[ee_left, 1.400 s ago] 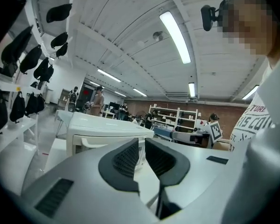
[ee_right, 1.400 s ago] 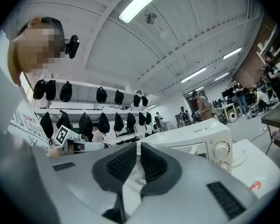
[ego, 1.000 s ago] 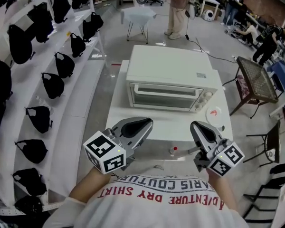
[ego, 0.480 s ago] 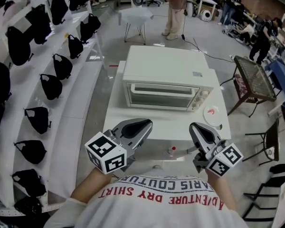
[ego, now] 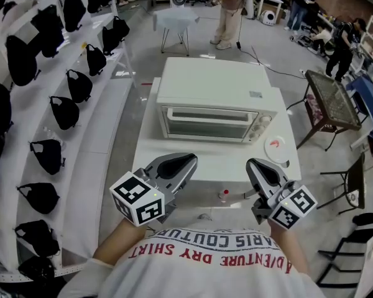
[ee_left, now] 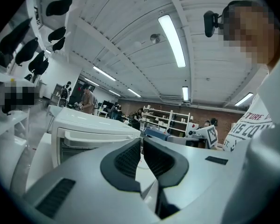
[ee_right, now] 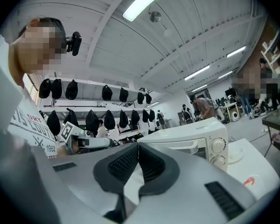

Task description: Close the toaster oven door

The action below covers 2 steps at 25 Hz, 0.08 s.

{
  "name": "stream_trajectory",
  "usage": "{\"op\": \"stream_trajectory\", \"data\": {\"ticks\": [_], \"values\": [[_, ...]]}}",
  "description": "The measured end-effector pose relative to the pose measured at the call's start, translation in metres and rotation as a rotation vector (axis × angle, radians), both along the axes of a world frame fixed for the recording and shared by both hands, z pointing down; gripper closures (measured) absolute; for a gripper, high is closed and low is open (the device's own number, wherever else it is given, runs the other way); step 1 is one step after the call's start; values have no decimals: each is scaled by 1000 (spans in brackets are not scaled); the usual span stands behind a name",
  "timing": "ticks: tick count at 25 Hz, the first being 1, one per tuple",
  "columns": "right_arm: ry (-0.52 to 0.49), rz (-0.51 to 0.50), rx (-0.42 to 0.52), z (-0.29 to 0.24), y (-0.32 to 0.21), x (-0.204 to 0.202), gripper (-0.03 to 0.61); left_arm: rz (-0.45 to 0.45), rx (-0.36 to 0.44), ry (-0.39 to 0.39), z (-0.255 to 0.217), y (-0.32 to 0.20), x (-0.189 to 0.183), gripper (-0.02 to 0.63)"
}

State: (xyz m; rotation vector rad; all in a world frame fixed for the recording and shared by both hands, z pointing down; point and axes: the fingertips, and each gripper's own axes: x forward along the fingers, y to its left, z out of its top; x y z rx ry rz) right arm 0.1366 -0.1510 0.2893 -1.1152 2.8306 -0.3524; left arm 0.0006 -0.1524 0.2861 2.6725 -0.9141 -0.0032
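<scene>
The oven (ego: 214, 107) sits in the middle of a white surface (ego: 217, 161), its front turned toward the person. Its door (ego: 208, 124) stands upright and flush with the front, with the handle bar along its top edge. A column of knobs (ego: 265, 126) runs down the right end of the front. Just right of the oven lies a small white plate (ego: 275, 145) with a red mark on it. A tiny red-topped thing (ego: 224, 195) stands at the near edge of the surface; what it is cannot be made out.

Both claws are held low, close to the person's chest and well apart from the oven. Neither touches it. The left claw (ego: 189, 161) points toward the oven's left half. Its own view shows the dark ribbed pads clenched together at the tips (ee_left: 141, 141) with nothing between them, and the oven (ee_left: 84, 129) beyond on the left. The right claw (ego: 252, 164) points toward the oven's right half. Its pads meet as well (ee_right: 138, 146), empty, with the oven (ee_right: 191, 136) behind them on the right.

To the left of the surface, white shelves (ego: 99, 135) carry rows of black bags (ego: 64, 112).
</scene>
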Motion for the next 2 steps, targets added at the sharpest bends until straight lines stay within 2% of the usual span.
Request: {"op": "stream_trajectory", "data": {"ticks": [2], "values": [[0,0,3,-1,-1,1,555,-2,0,-5,1,-1,1,572]]}}
